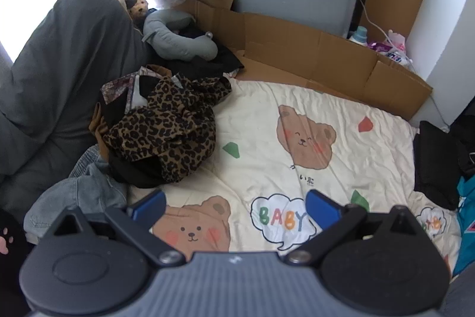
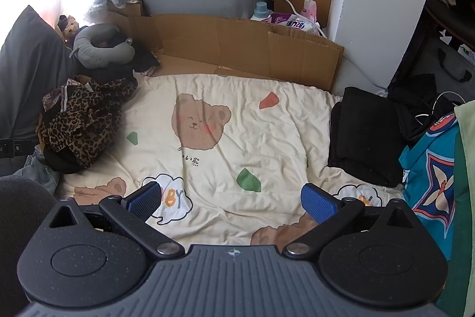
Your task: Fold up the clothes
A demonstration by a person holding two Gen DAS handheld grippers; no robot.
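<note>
Left gripper: jaws spread wide, nothing between the blue pads, poised over the cream bear-print bedcover at the bottom of its frame. Right gripper: likewise fully spread and empty, over the same bedcover.

Work item: a crumpled heap of clothes at centre left of the left wrist view, topped by a leopard-print garment, with black fabric beneath it and a blue denim piece at lower left. The heap lies against a grey pillow. A black folded garment sits at the right edge of the bedcover, apparently already done.

Assessment: the leopard piece appears thin, light and limp; it should drape and bunch rather than hold shape. Best taken at a hem or shoulder edge, one gripper each, not mid-heap. Its edges are not distinguishable among the folds. The denim is likely heavier and stiffer.
</note>
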